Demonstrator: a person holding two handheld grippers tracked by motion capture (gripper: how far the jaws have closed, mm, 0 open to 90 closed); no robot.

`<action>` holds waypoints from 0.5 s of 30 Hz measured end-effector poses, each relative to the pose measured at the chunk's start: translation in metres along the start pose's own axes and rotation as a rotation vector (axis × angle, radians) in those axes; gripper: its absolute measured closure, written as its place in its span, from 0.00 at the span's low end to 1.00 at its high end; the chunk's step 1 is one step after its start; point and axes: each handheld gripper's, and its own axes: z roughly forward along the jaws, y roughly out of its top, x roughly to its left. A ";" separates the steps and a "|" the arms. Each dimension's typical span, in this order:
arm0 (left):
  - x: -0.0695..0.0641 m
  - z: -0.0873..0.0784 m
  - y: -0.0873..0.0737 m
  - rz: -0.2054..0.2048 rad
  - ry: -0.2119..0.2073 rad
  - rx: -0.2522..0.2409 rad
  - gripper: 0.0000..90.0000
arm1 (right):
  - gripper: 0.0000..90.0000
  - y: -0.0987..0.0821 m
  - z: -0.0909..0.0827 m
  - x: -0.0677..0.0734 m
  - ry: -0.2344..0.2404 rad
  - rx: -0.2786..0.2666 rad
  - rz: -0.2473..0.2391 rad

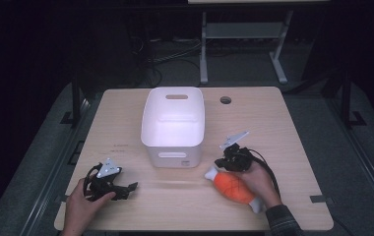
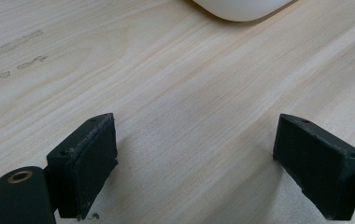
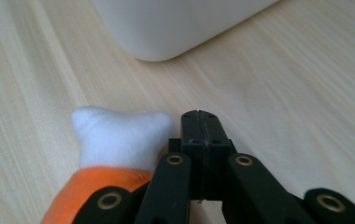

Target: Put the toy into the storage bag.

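Right gripper [image 3: 202,122]: I see my jaws pressed flat together with nothing between them, hanging just above the wood.
Right gripper, high view [image 1: 233,158]: it sits in my right hand near the front right of the table, just in front of the bin's near right corner.
Plush toy [image 1: 232,187]: orange body with white ends, lying on the table under my right hand; I cannot tell whether the hand touches it.
Toy in the right gripper view [image 3: 119,137]: its white end lies just left of my closed jaws, beside them, not clamped.
Left gripper [image 2: 194,158]: my jaws stand wide apart over bare wood, holding nothing.
Left gripper, high view [image 1: 110,183]: low at the front left, well apart from the toy.
White bin [image 1: 173,129]: upright in the middle of the table, handle slots front and back.
Table [image 1: 283,128]: pale wood, with a round hole near the far edge.
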 end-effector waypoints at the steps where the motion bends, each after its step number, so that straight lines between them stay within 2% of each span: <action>1: 0.000 0.000 0.000 0.000 0.000 0.000 0.14 | 0.97 -0.001 -0.003 -0.001 -0.009 -0.005 0.005; 2: 0.000 0.000 0.000 0.000 0.000 0.000 0.14 | 0.97 -0.001 -0.003 -0.001 -0.009 -0.005 0.005; 6: 0.000 0.000 0.000 0.000 0.000 -0.001 0.14 | 0.85 -0.009 -0.017 -0.008 -0.018 -0.016 0.045; 11: 0.000 0.000 0.000 0.000 0.000 -0.001 0.14 | 0.72 -0.019 -0.032 -0.015 -0.029 -0.006 0.074; 12: 0.000 0.000 0.000 0.000 0.000 -0.001 0.14 | 0.72 -0.019 -0.032 -0.015 -0.029 -0.006 0.074; 13: 0.000 0.000 0.000 0.000 0.000 -0.001 0.14 | 0.66 -0.023 -0.037 -0.017 -0.029 -0.001 0.092; 15: 0.000 0.000 0.000 -0.002 0.001 -0.001 0.14 | 0.61 -0.027 -0.042 -0.019 -0.026 0.005 0.098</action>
